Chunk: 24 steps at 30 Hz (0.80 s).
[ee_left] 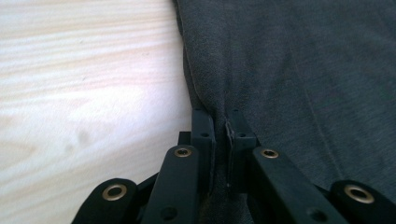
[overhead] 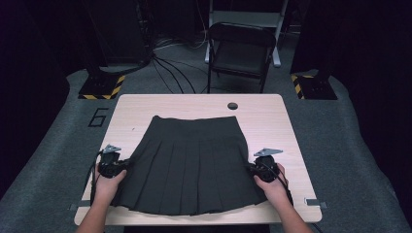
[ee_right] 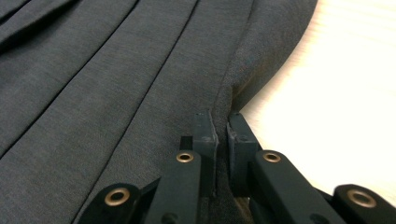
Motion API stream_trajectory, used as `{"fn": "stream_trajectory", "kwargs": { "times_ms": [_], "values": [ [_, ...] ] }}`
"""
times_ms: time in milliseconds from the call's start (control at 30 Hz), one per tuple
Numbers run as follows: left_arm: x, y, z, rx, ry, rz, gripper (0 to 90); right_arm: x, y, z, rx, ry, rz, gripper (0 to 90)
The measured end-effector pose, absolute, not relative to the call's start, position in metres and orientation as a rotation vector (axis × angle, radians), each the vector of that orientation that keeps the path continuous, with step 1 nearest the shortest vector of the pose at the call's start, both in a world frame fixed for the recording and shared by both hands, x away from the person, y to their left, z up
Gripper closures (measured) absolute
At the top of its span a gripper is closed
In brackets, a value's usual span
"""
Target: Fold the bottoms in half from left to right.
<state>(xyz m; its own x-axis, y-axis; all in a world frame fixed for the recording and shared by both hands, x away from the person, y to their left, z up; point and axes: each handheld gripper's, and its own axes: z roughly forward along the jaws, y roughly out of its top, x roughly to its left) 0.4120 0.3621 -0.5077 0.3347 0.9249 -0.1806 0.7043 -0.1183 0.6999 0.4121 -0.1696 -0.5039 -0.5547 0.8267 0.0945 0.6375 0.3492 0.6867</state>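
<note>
High view. A dark grey pleated skirt (overhead: 187,165) is laid flat at the centre of a pale wooden table (overhead: 272,109), waistband toward the top of the frame, hem reaching almost to the lower table edge. Bare wood is left on all sides: a broad band above the waistband, where a round dark hole (overhead: 232,106) is set, and narrower strips at the left and right. A folding chair (overhead: 240,48) is placed beyond the far edge, well apart from the table. The left gripper (overhead: 127,164) is set at the skirt's left side edge and the right gripper (overhead: 248,168) at its right side edge, each borne by a hand entering from the bottom of the frame.

Left gripper view. The skirt's edge (ee_left: 205,70) is run from the top centre down into the jaws; bare table (ee_left: 84,93) is spread across the left half. The jaws are drawn narrow and clamped on a fold of the cloth.

Right gripper view. The skirt (ee_right: 116,84) is spread over the left and centre, bare table (ee_right: 345,102) at the right. The jaws are drawn narrow, with the skirt's side edge pinched between them.
</note>
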Motion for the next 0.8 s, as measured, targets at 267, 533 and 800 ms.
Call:
{"fn": "stream_trajectory", "kwargs": {
  "times_ms": [267,533,800],
  "values": [
    [0.405,0.376,-0.507,1.86,1.487,0.388,84.4,0.408,-0.16,-0.504,1.302,2.378,1.031,84.1],
    [0.403,0.381,-0.509,1.843,1.507,0.39,83.9,0.406,-0.154,-0.505,1.267,2.398,1.026,82.5],
    [0.403,0.382,-0.508,1.839,1.487,0.38,80.4,0.407,-0.156,-0.506,1.3,2.401,1.039,74.5]
  ]
}}
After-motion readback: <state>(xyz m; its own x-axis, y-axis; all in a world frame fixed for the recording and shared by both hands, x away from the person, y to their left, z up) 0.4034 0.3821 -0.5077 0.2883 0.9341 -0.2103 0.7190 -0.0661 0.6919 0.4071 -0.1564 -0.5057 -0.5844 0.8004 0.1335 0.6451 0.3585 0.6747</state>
